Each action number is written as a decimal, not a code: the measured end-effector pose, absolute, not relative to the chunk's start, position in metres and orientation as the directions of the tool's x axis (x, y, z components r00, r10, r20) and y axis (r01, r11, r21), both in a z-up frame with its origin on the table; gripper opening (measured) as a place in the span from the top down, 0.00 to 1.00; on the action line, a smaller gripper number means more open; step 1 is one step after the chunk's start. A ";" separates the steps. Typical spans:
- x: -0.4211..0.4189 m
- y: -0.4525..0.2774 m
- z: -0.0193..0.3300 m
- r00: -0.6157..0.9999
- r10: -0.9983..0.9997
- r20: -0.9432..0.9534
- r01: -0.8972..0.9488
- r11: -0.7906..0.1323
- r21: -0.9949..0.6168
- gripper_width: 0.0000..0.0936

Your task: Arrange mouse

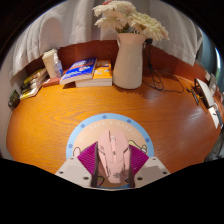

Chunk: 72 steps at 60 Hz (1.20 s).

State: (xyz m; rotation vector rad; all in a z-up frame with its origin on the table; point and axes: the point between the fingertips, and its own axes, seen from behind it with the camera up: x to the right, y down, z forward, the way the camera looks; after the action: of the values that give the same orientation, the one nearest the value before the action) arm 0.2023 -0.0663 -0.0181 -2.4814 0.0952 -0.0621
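Observation:
A pale pink mouse sits between my two fingers, its nose pointing away from me. My gripper is shut on it, and both magenta pads press on its sides. The mouse is over a round mat with a light blue rim and a peach middle, which lies on the wooden table just ahead of the fingers. I cannot tell whether the mouse rests on the mat or is held just above it.
A white vase with dried flowers stands at the back middle of the table. Stacked books lie to its left, with a small box and more books further left. A white device and a cable lie at the right.

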 end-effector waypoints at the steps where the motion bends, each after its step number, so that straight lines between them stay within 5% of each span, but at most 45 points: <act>1: 0.203 -0.063 -0.012 0.996 -0.090 0.022 -0.057 -0.782 -0.621 0.54; 19: 0.203 -0.061 -0.014 0.990 -0.140 -0.008 -0.113 -0.759 -0.642 0.37; 25: 0.216 -0.063 -0.008 0.984 -0.157 0.079 -0.073 -0.773 -0.630 0.06; 52: 0.123 -0.151 0.153 0.990 -0.127 0.061 -0.039 -0.658 -0.752 0.08; 72: 0.015 -0.214 0.223 0.999 -0.037 -0.011 -0.030 -0.568 -0.823 0.08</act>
State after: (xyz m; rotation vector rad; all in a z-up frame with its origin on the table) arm 0.0148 -0.2138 0.2235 -2.1747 0.0464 -0.0087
